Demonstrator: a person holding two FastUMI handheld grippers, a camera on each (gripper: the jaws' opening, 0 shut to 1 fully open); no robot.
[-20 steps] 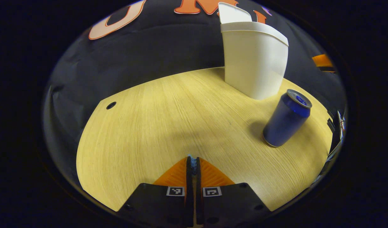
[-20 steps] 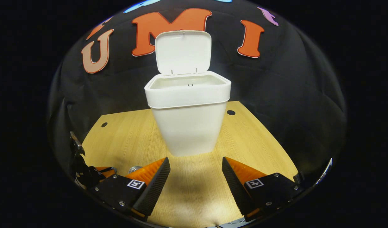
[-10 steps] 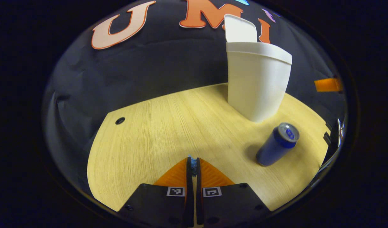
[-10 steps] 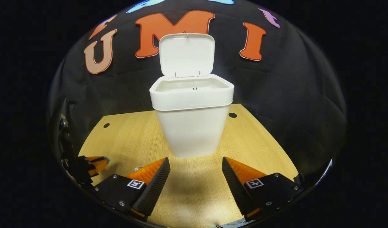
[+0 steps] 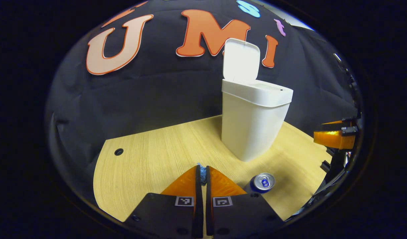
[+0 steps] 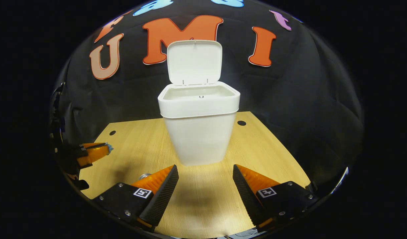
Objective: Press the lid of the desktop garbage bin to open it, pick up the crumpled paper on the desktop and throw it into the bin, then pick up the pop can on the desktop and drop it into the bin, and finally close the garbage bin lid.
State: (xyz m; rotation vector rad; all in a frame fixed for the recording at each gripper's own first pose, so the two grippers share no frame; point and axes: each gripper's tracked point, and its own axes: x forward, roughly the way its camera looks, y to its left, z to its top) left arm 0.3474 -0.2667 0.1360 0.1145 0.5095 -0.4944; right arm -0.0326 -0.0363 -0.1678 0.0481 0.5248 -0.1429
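The white bin (image 5: 253,129) (image 6: 199,136) stands on the wooden desk with its lid (image 5: 240,59) (image 6: 194,61) tipped up. My left gripper (image 5: 201,169) is shut, with a small bluish scrap of crumpled paper (image 5: 201,165) pinched at its tips. It hangs above the desk, left of the bin. In the right gripper view the left gripper (image 6: 102,150) comes in from the left edge with the scrap (image 6: 107,146) sticking out. A blue pop can (image 5: 262,182) stands upright just right of my left fingers. My right gripper (image 6: 205,181) is open in front of the bin, holding nothing.
The desk (image 5: 150,159) has small round holes near its far corners (image 5: 119,152) (image 6: 241,123). The black cloth wall rises right behind the bin. In the left gripper view the right gripper (image 5: 333,137) juts in at the far right. The can's silver top (image 6: 144,176) peeks out behind my right gripper's left finger.
My left gripper has risen and drawn back with the scrap, so the can slid down toward its fingers and the bin looks farther off. The right gripper stayed open and barely shifted.
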